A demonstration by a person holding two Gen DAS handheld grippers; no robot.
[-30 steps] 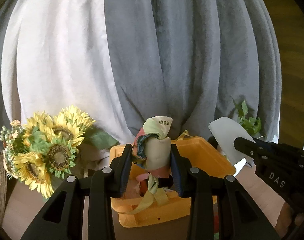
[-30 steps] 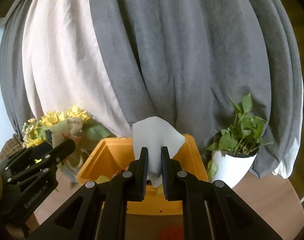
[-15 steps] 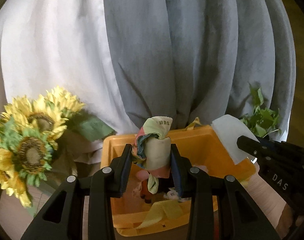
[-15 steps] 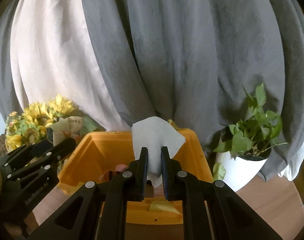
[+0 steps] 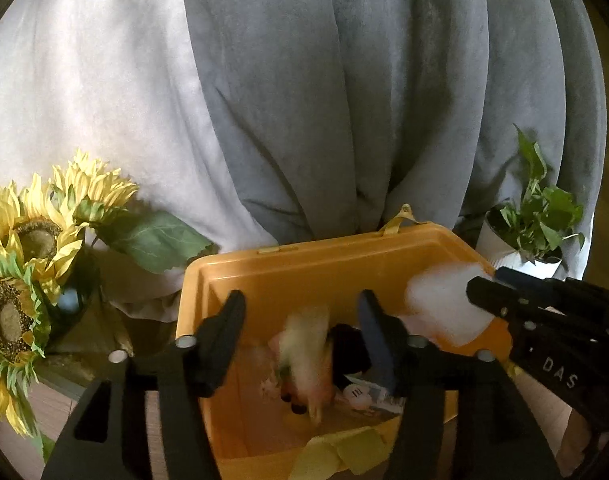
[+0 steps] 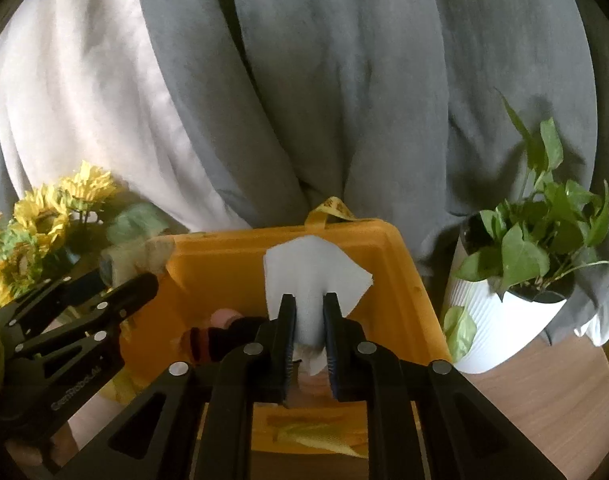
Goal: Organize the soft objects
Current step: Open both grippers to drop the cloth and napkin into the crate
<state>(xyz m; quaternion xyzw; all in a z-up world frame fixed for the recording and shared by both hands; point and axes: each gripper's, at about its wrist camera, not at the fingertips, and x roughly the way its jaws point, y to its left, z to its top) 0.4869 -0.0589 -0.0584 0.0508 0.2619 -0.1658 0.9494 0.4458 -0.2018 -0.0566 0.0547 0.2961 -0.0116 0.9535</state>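
An orange bin point(image 5: 304, 256) stands below both grippers, with soft toys and a yellow cloth point(image 5: 340, 452) inside. My left gripper point(image 5: 300, 312) is over the bin with its jaws opening. The rolled colourful cloth bundle point(image 5: 304, 352) is a blur between the fingers, clear of both pads, low in the bin. My right gripper point(image 6: 309, 304) is above the bin's point(image 6: 224, 248) right half. Its jaws are opening a little, and the white tissue point(image 6: 312, 268) still stands upright between the pads. The left wrist view shows this gripper point(image 5: 504, 300) at the bin's right rim.
Artificial sunflowers point(image 5: 24, 280) stand left of the bin. A potted green plant point(image 6: 524, 280) in a white ribbed pot is on its right. Grey and white curtains hang close behind. The bin sits on a wooden tabletop point(image 6: 544, 400).
Both grippers moved forward and down over the bin. The left jaws spread apart and the cloth bundle slipped down from between them. The right gripper still carries the tissue.
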